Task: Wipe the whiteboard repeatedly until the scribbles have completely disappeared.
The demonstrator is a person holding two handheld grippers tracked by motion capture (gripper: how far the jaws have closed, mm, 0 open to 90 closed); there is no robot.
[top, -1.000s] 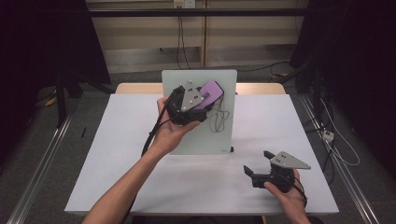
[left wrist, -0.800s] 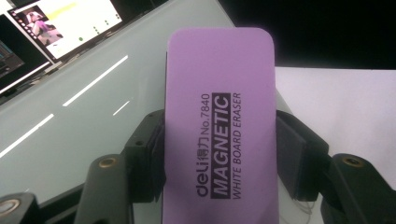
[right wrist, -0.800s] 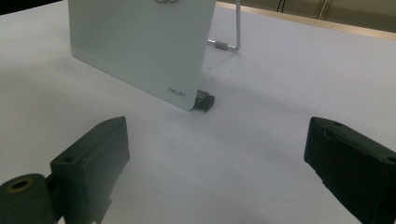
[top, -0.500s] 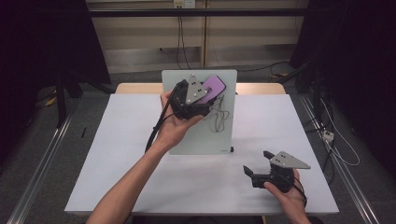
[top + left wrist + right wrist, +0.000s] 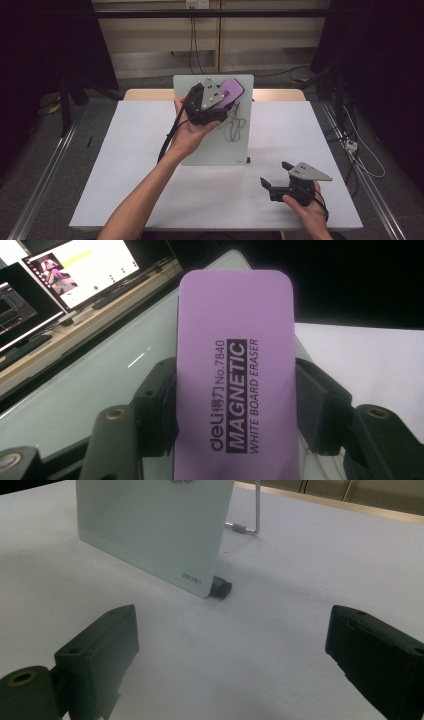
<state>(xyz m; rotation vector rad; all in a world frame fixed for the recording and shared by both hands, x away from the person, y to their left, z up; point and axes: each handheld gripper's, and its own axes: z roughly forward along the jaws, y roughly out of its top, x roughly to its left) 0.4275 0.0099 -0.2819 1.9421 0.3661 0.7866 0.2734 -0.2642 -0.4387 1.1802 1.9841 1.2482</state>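
Note:
A purple magnetic whiteboard eraser is clamped between the jaws of my left gripper, which is shut on its long sides. It is held against the upper part of a small tilted glass whiteboard standing mid-table. Dark scribbled lines mark the board just below the eraser. My right gripper rests open near the table's front right, nothing between its fingers, facing the board's lower corner.
The board leans on a wire stand with a small black foot. The white table has free room left and right of the board. Monitors are in the left gripper view.
My left gripper has carried the eraser up and to the right across the board, toward its top edge. The right gripper has stayed put.

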